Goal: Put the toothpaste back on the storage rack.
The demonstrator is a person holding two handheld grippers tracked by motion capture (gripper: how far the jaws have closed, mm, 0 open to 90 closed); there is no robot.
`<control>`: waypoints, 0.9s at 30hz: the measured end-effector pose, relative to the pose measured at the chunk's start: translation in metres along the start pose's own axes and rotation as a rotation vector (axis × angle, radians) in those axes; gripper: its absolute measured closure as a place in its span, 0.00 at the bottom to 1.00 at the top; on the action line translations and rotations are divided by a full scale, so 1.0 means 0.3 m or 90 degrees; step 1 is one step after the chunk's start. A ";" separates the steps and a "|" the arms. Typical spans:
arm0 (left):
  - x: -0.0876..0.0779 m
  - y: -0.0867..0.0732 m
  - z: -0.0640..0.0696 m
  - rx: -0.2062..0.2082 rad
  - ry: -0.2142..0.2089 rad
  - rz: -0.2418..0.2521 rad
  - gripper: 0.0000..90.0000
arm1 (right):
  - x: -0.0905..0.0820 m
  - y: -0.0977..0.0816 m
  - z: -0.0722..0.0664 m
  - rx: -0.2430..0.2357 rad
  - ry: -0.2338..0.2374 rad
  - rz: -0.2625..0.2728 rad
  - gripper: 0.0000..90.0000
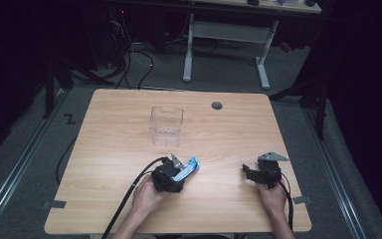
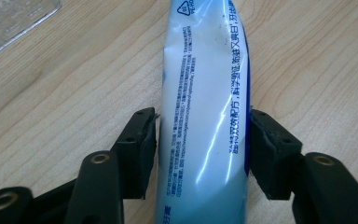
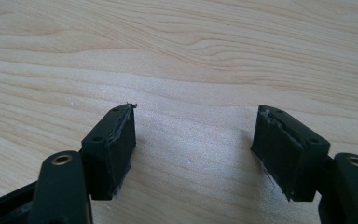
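Note:
A white and blue tube [image 1: 189, 169] with small print lies on the wooden table [image 1: 229, 134] near its front edge, left of centre. My left gripper [image 1: 180, 167] is around it. In the left gripper view the tube [image 2: 205, 93] runs up between the two black jaws, and both pads [image 2: 140, 149] lie against its sides, so my left gripper [image 2: 203, 126] is shut on it. My right gripper [image 1: 247, 172] rests low over the table at the front right. Its jaws [image 3: 193, 126] stand apart, with bare wood between them.
A clear plastic box [image 1: 166, 124] stands upright on the table behind the tube; its corner [image 2: 9, 18] appears at the upper left of the left gripper view. A round grey cable hole [image 1: 217, 105] sits near the far edge. Cables and a desk frame are on the floor beyond.

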State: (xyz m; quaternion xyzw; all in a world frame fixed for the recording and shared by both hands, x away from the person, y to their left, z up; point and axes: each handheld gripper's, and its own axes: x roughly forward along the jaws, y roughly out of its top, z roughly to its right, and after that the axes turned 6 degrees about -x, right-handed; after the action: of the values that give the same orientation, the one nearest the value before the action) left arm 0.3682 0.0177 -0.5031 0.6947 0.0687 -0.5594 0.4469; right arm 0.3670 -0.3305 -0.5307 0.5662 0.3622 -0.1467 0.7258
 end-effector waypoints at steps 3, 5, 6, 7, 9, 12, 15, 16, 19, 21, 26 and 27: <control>0.009 0.012 0.003 0.002 0.006 -0.011 0.54 | 0.000 0.000 0.000 0.000 0.000 0.000 0.33; 0.014 0.020 0.001 0.001 0.004 -0.018 0.53 | 0.000 0.000 0.000 0.000 0.000 0.000 0.33; 0.019 0.025 0.000 0.000 0.004 -0.023 0.53 | 0.000 0.000 0.000 0.000 0.000 0.000 0.33; 0.023 0.029 -0.001 0.000 0.004 -0.026 0.53 | 0.000 0.000 0.000 0.001 0.000 0.000 0.33; 0.030 0.037 0.000 0.001 0.006 -0.034 0.52 | 0.000 0.000 0.000 0.000 0.000 0.000 0.33; 0.038 0.050 0.005 0.003 0.010 -0.041 0.52 | 0.000 0.000 0.000 0.001 0.000 0.000 0.33; 0.043 0.062 0.004 0.004 0.009 -0.048 0.53 | 0.000 0.000 0.000 0.001 0.000 0.000 0.33; 0.045 0.066 0.002 0.003 0.007 -0.050 0.53 | 0.000 0.000 0.000 0.000 0.000 0.000 0.33; 0.048 0.071 -0.006 -0.002 0.002 -0.050 0.55 | 0.000 0.000 0.000 0.001 0.000 0.000 0.33; 0.049 0.071 -0.013 -0.007 -0.004 -0.050 0.56 | 0.000 0.000 0.000 0.000 0.000 0.000 0.33; 0.049 0.076 -0.023 -0.010 -0.007 -0.055 0.59 | 0.000 0.000 0.000 0.000 0.000 0.000 0.33; 0.049 0.077 -0.024 -0.009 -0.007 -0.057 0.60 | 0.000 0.000 0.000 0.000 0.000 0.000 0.33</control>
State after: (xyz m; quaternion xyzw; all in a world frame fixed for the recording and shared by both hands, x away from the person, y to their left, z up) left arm 0.3925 0.0032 -0.5029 0.6847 0.1010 -0.5822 0.4266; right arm 0.3670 -0.3305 -0.5307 0.5665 0.3621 -0.1466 0.7256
